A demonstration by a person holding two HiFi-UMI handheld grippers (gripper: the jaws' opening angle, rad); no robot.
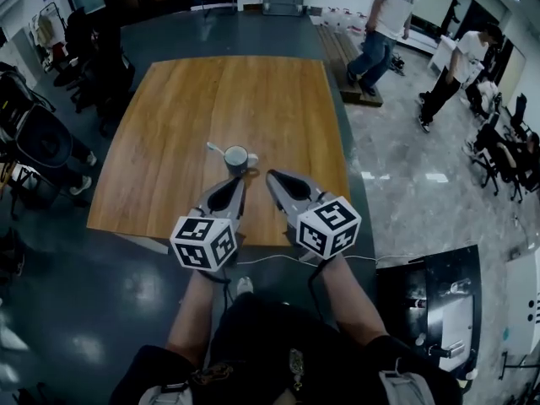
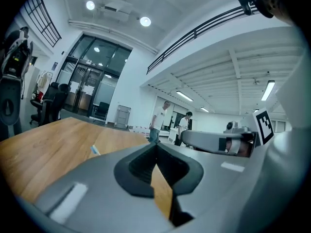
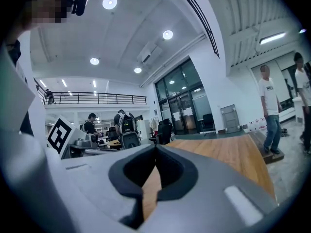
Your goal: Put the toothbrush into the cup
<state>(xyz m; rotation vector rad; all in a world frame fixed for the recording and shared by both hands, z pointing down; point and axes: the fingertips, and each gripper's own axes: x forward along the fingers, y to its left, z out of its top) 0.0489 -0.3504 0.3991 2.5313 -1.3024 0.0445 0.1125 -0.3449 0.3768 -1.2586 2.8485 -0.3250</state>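
Wooden table in head view: cup sits near the front edge, toothbrush already in it, its free end leaning out over the left rim. Left gripper and right gripper hover just this side of the cup. Left gripper view: jaws pressed together, nothing between. Right gripper view: same, closed and empty. Risk I see: either nose clips the cup, tips it, brush rolls out.

Round ceiling lights glaring, dim head view, fisheye-bent edges
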